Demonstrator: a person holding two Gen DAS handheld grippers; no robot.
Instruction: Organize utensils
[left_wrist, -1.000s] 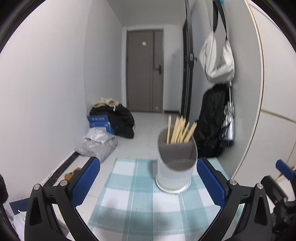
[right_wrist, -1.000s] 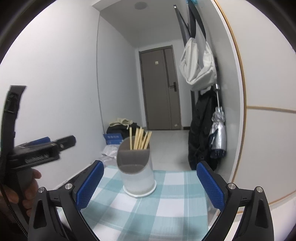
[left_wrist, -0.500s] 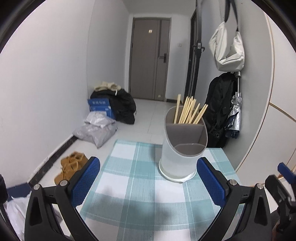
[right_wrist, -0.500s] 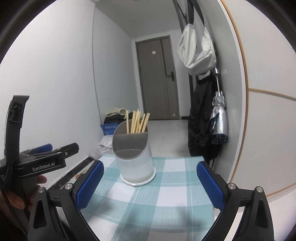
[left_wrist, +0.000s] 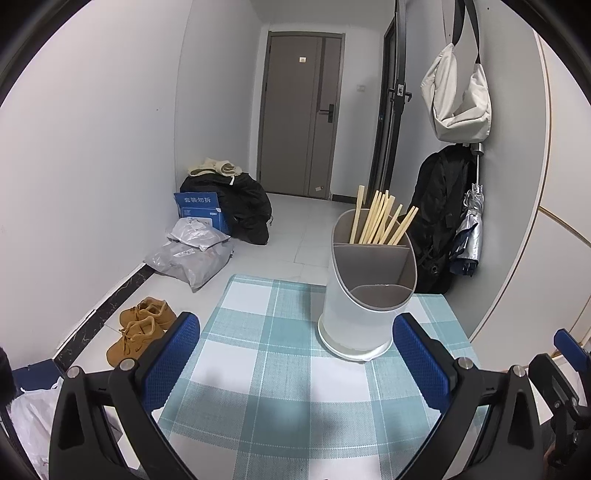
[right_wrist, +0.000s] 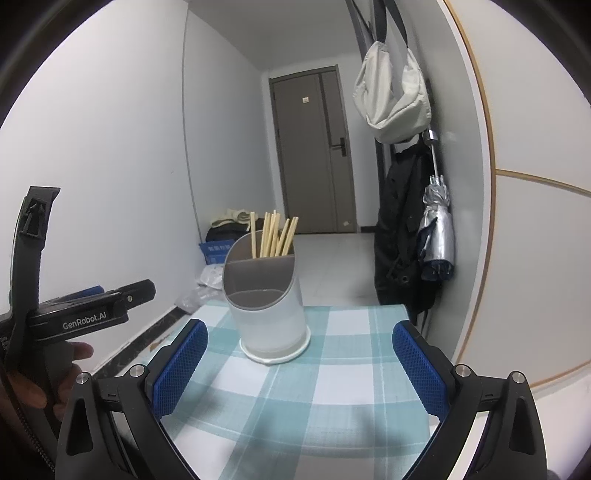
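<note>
A white utensil holder (left_wrist: 364, 314) with grey inner compartments stands upright on a teal-and-white checked cloth (left_wrist: 273, 373). Several wooden chopsticks (left_wrist: 380, 219) stand in its far compartment; the near compartments look empty. It also shows in the right wrist view (right_wrist: 267, 310), with the chopsticks (right_wrist: 273, 236) and the cloth (right_wrist: 325, 384). My left gripper (left_wrist: 295, 354) is open and empty, above the cloth, just short of the holder. My right gripper (right_wrist: 299, 365) is open and empty, also short of the holder. The left gripper's body (right_wrist: 81, 314) shows at the right view's left edge.
The cloth covers a small table against a white wall (left_wrist: 554, 184) on the right. On the floor at the left lie brown shoes (left_wrist: 142, 328), grey bags (left_wrist: 192, 254) and a blue box (left_wrist: 199, 210). A black backpack (left_wrist: 439, 218), umbrella (left_wrist: 469, 236) and white bag (left_wrist: 458, 99) hang on the right.
Both grippers have drawn back and risen from the holder, so more cloth shows in front of it. Both stay open and empty.
</note>
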